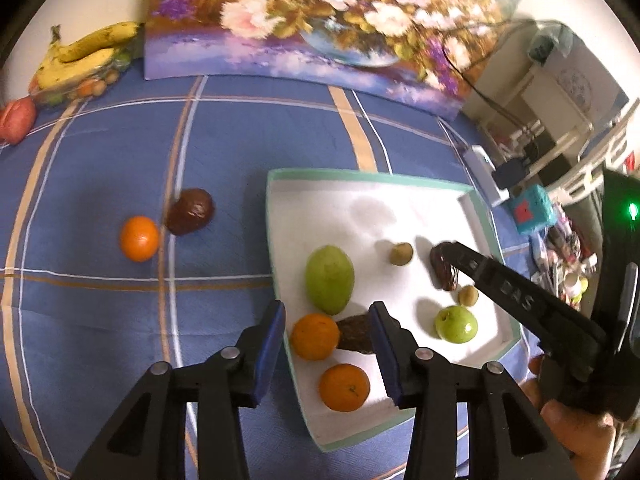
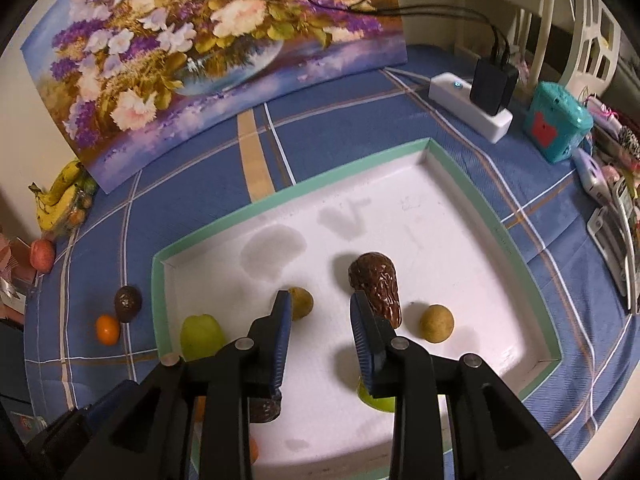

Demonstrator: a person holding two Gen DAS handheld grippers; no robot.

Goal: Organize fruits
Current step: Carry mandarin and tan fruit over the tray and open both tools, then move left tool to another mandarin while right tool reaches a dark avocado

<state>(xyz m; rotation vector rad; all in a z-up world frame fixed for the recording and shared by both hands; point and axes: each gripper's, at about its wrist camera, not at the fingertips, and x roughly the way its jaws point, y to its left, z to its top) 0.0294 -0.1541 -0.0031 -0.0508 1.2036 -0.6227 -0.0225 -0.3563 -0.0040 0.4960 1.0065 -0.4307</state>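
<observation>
Table w/ blue plaid cloth (image 1: 100,152): carries all items.
White shallow tray, mint-green rim (image 1: 360,174): holds most fruit.
Left tool (image 1: 329,332): pads apart, empty, over tray's near corner.
Right tool (image 2: 320,320): pads apart, empty, above tray centre.
Large green oval fruit (image 1: 330,279): in tray; prob. firm, heavyish; grip across middle.
Round orange fruit (image 1: 139,238): on cloth, outside tray, left; firm, may roll; grip at widest pt.
Dark brown wrinkled fruit (image 1: 190,211): just beside it; likely soft, squeeze lightly.

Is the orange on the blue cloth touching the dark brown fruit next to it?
Apart. The left wrist view shows blue cloth between the orange and the brown fruit.
</observation>
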